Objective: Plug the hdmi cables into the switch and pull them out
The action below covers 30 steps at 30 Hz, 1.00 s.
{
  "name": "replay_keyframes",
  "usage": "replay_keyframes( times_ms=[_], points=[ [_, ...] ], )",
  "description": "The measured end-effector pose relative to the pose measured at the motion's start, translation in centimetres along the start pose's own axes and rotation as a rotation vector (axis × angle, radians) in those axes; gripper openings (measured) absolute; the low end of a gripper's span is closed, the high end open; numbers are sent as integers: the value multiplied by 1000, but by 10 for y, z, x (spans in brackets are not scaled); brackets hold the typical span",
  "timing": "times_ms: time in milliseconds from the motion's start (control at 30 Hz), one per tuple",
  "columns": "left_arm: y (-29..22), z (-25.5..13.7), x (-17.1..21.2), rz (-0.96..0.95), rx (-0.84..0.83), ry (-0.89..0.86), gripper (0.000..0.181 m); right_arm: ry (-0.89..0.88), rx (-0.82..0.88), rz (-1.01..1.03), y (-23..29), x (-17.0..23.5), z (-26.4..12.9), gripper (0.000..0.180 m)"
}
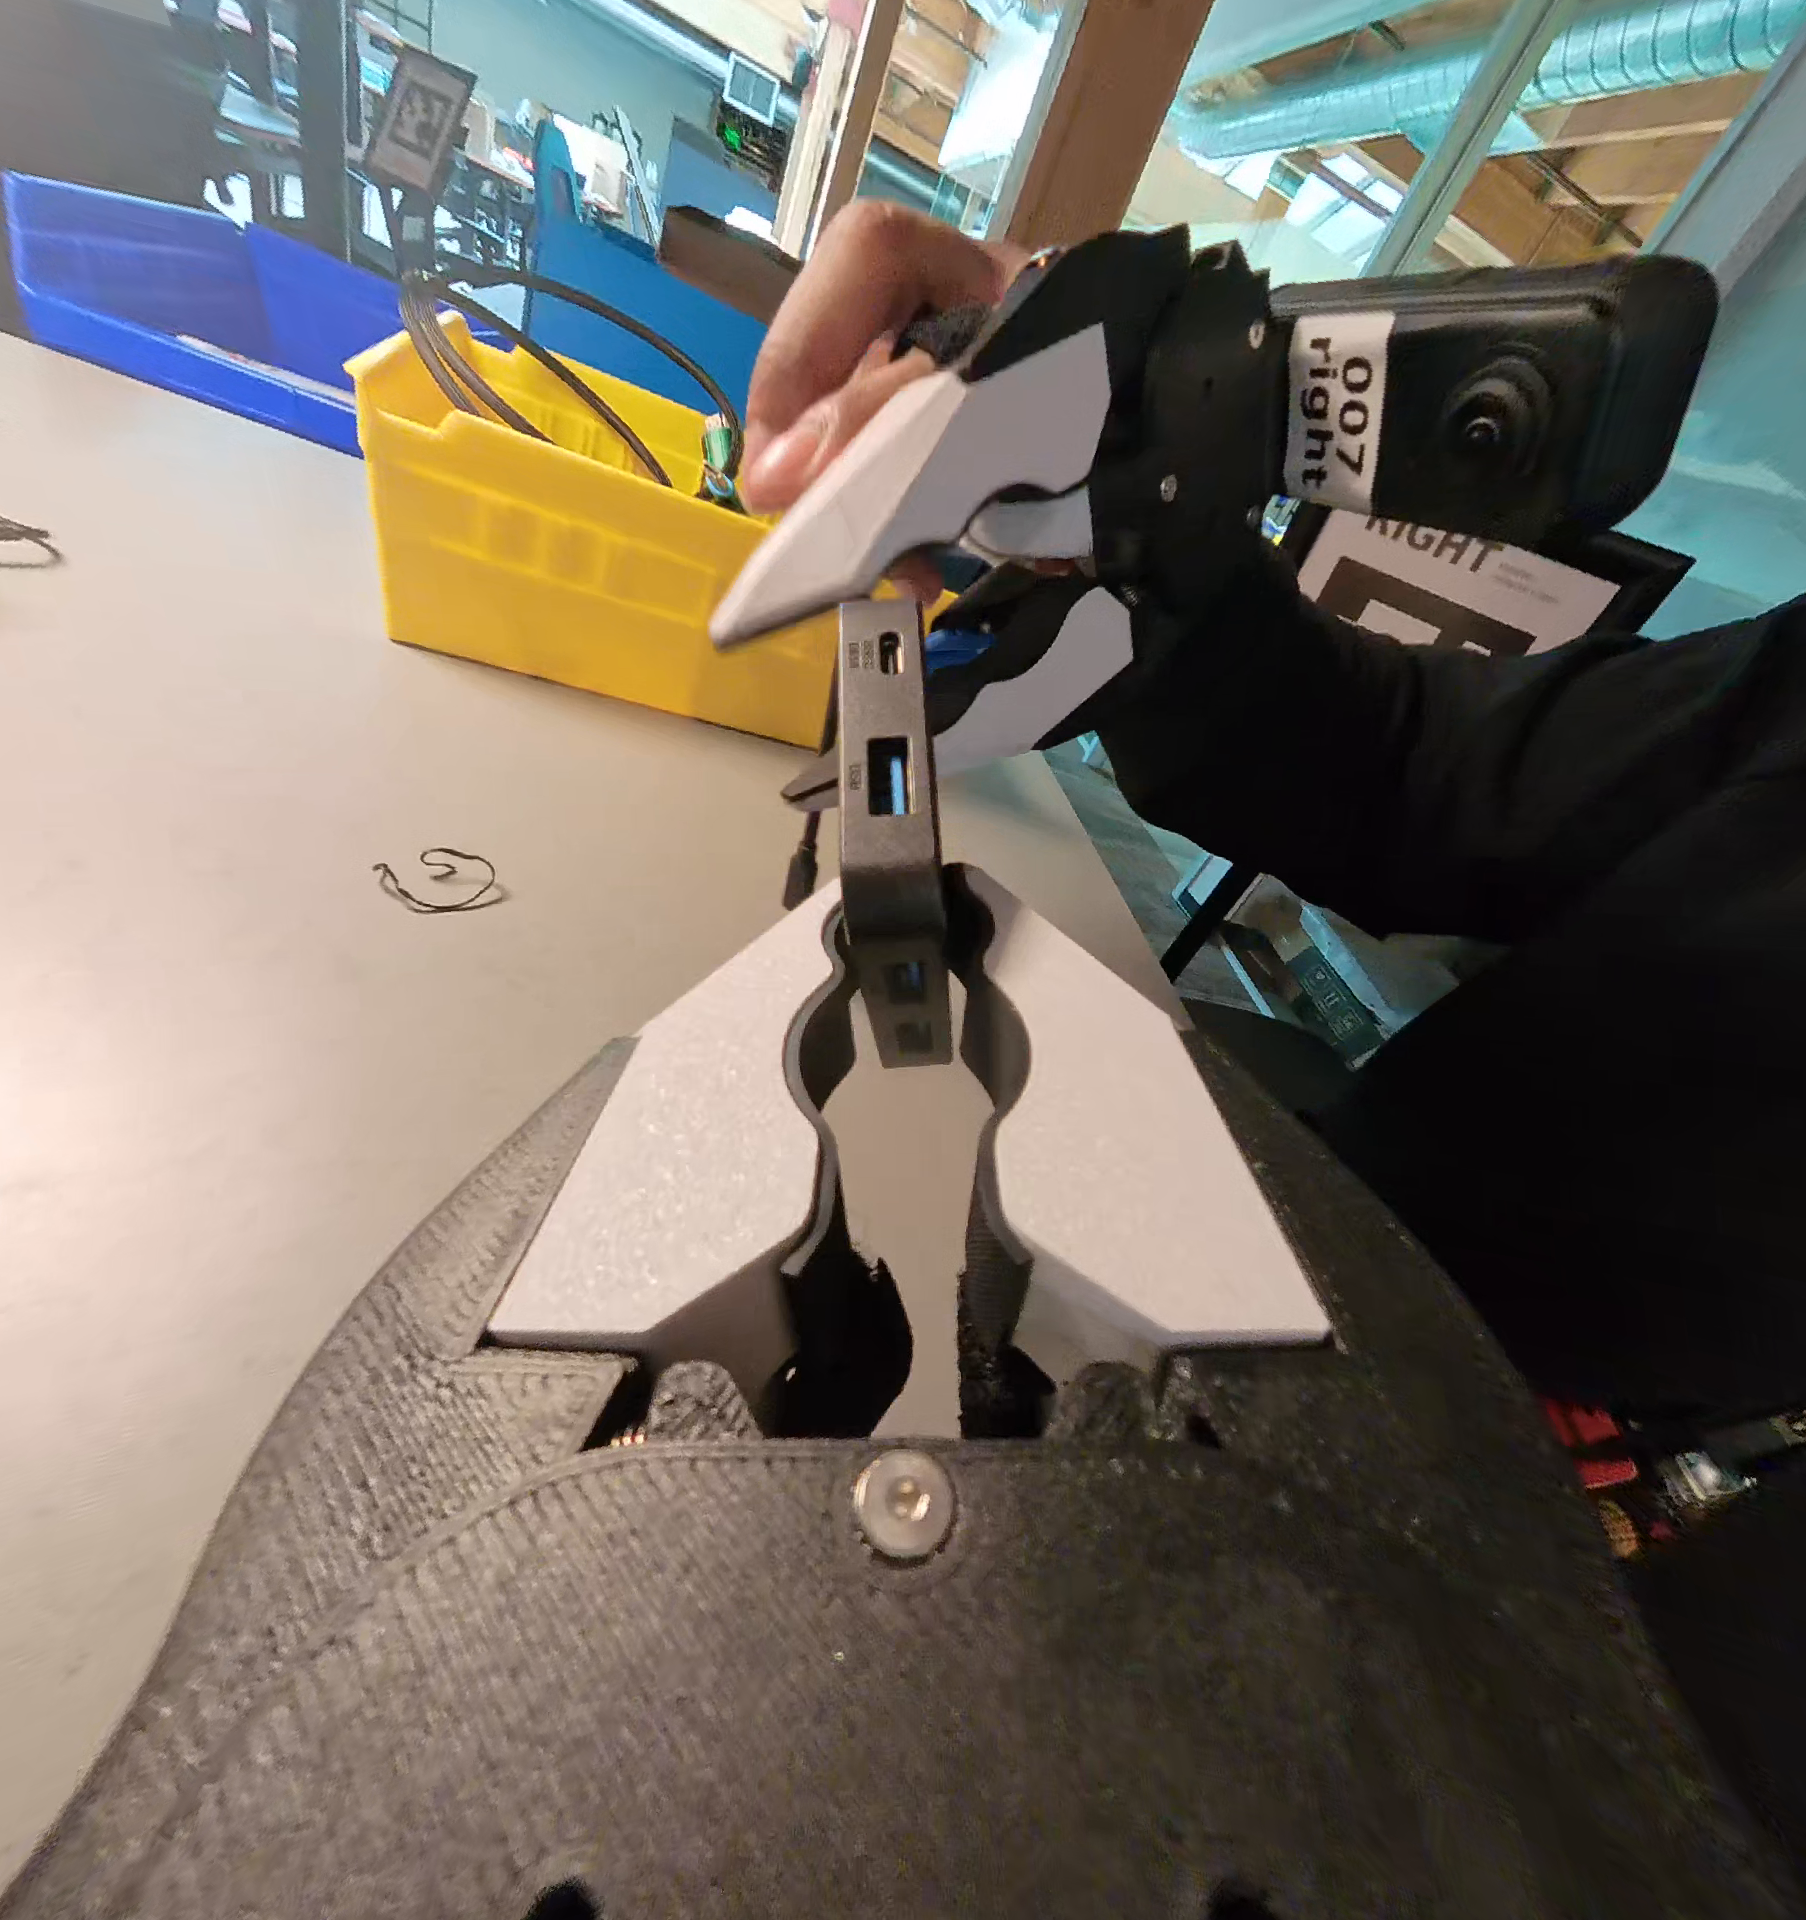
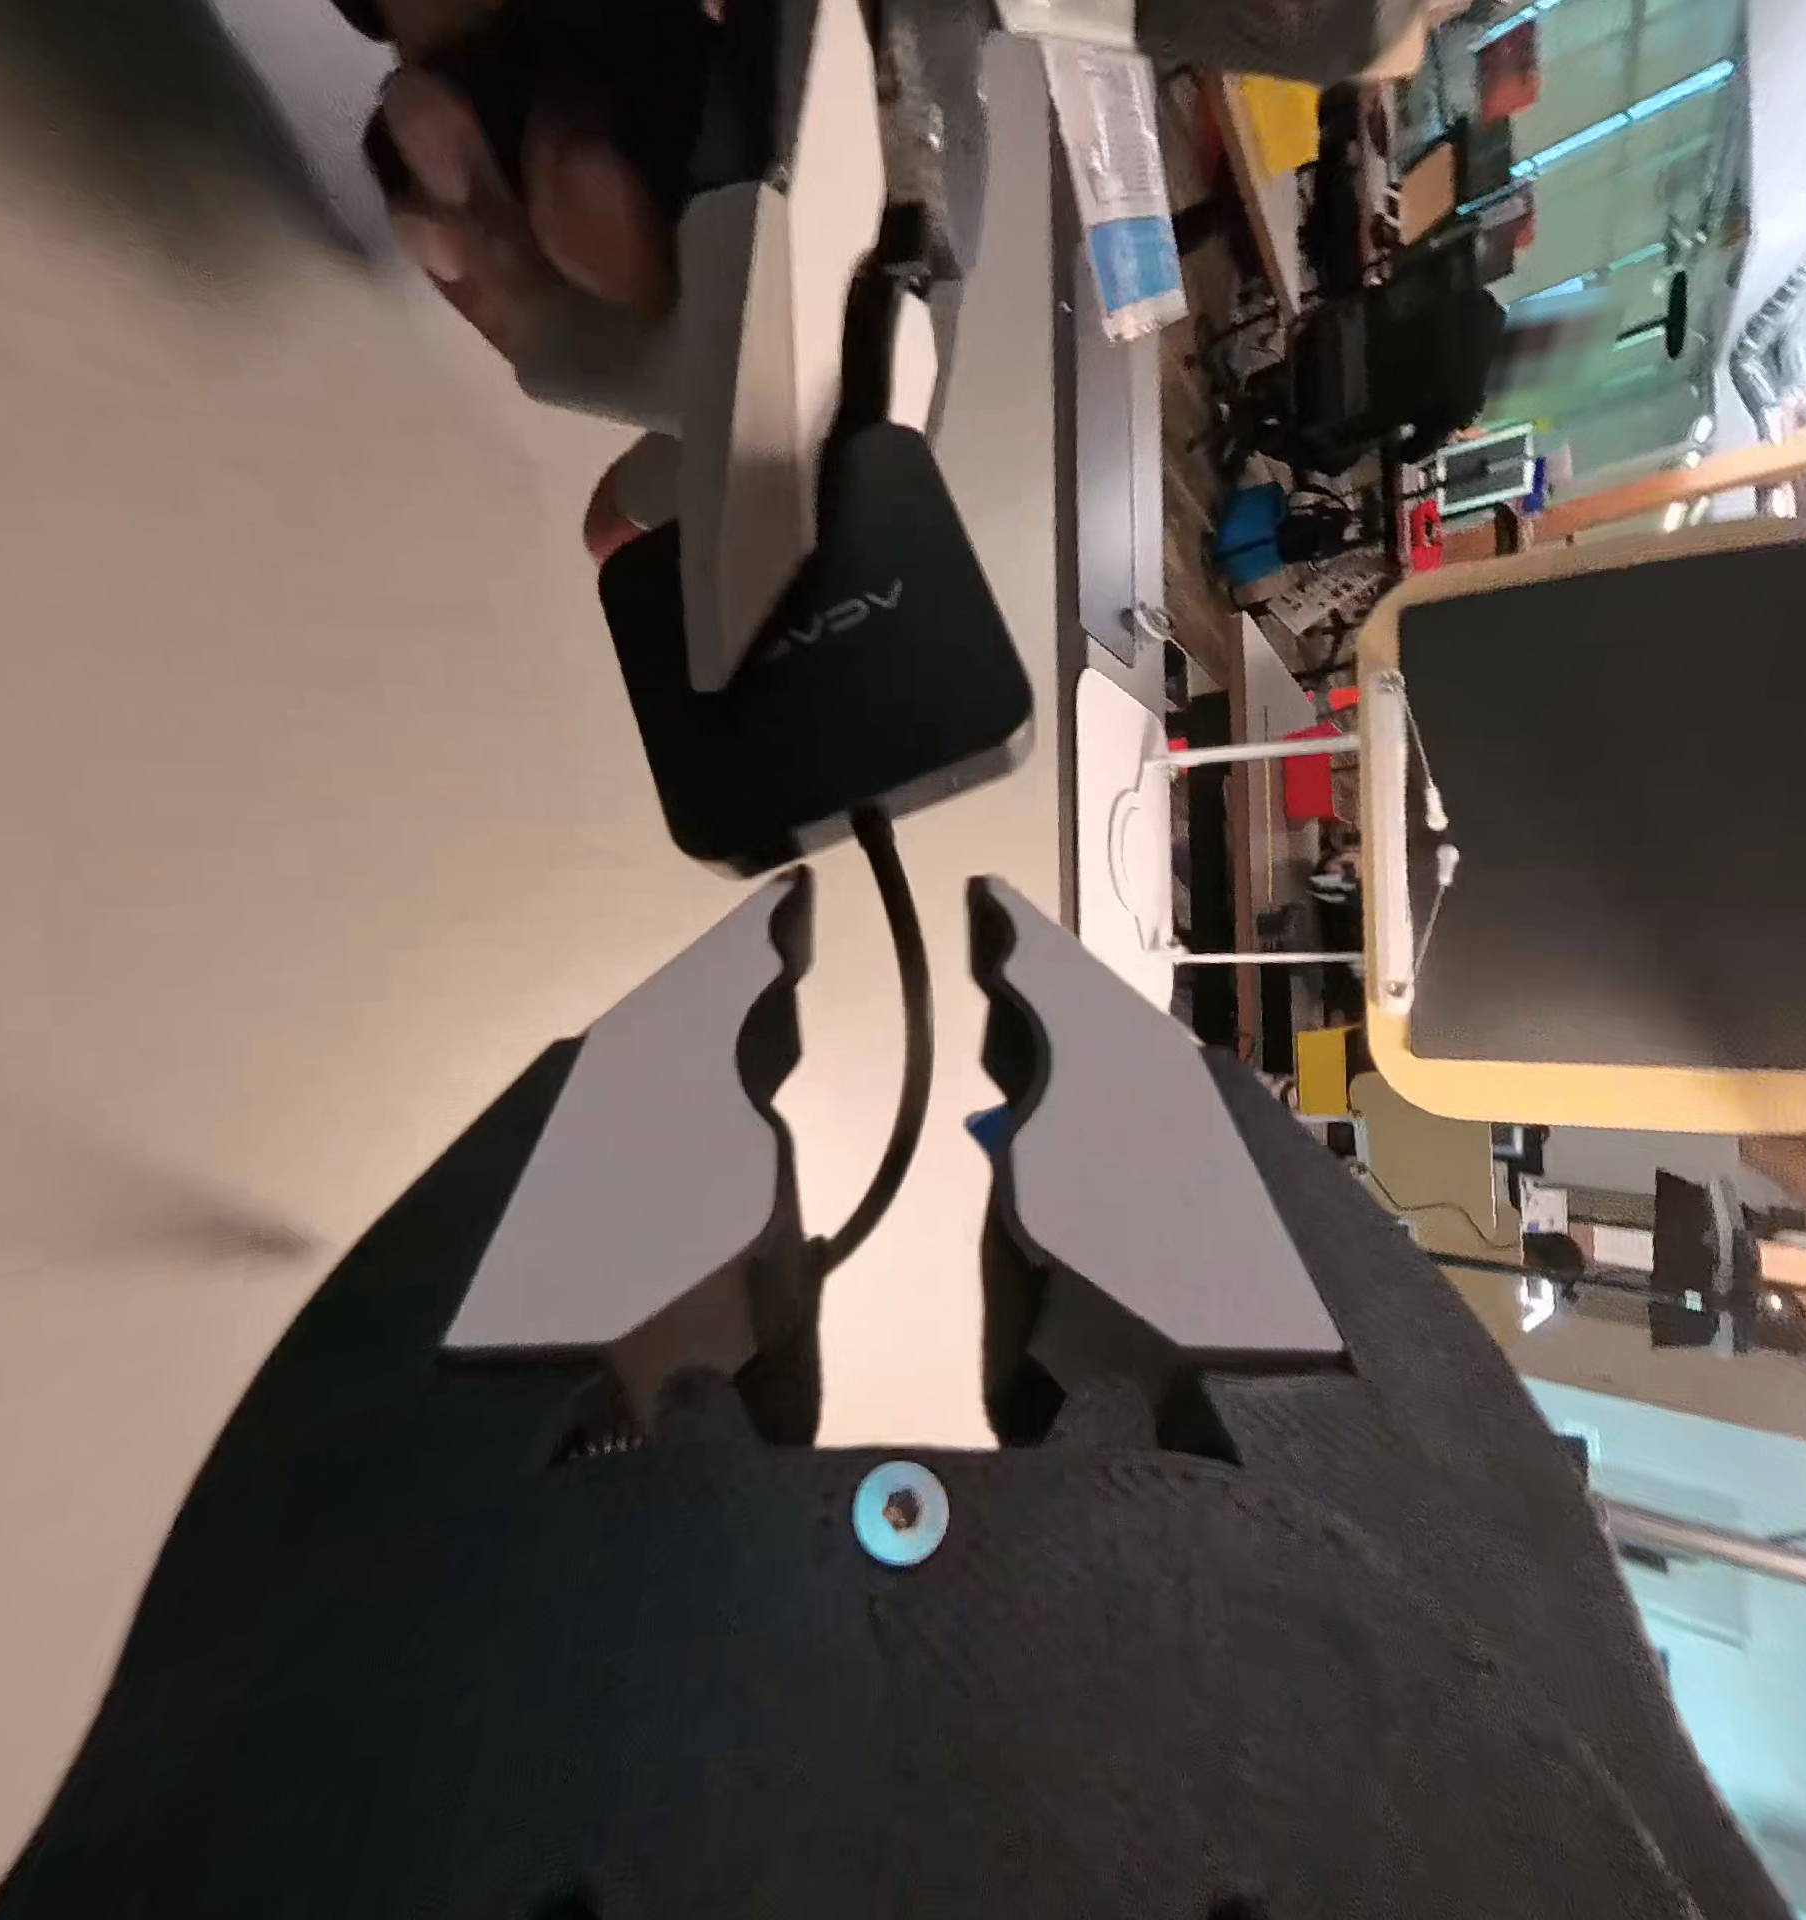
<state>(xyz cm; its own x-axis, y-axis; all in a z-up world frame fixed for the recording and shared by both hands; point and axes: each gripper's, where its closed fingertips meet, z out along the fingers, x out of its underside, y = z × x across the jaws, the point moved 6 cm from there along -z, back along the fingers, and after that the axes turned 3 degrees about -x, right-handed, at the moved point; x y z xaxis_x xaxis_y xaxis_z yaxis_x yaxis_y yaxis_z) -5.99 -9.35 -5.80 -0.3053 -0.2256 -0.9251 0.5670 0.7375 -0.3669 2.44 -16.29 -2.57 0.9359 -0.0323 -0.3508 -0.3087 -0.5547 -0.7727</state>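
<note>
left wrist view: left gripper (image 1: 894, 935) fingers clamped on the black switch (image 1: 886, 790), held edge-up above the grey desk (image 1: 151, 1039), ports facing the camera; yellow bin (image 1: 566, 582) behind | right wrist view: right gripper (image 2: 888, 894) fingers parted, gripping nothing; black cable (image 2: 904, 1029) runs between them from the switch (image 2: 857, 665).

Left gripper (image 1: 894, 914) fingers (image 1: 743, 1091) clamped; right gripper (image 2: 888, 904) fingers (image 2: 650, 1132) parted.

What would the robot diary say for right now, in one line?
left gripper: shut on black switch, held up off table | right gripper: open, cable between fingers | yellow bin behind
</note>
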Motion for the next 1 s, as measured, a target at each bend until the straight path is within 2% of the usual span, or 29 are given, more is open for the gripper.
replay_keyframes(
  times_ms=[67,133,267,400,600,767,1000],
  points=[
    [0,-1,0,-8,3,3,14,-7,-2,-3,0,-2,1,6],
    [2,-3,-3,-29,2,-32,14,3,7,11,-3,1,-1,4],
    [8,-14,-18,-59,-43,-180,15,23,64,55,-16,16,-18,4],
    [17,-29,-28,-74,-122,-287,8,59,160,120,-44,46,-57,3],
    [27,-37,-28,-93,-180,-314,4,109,374,268,-101,117,-133,3],
    [27,-34,-26,-77,-199,-297,3,176,429,389,-108,181,-160,3],
    [31,-30,-20,-84,-206,-274,3,154,460,421,-94,188,-173,3]
  ],
)
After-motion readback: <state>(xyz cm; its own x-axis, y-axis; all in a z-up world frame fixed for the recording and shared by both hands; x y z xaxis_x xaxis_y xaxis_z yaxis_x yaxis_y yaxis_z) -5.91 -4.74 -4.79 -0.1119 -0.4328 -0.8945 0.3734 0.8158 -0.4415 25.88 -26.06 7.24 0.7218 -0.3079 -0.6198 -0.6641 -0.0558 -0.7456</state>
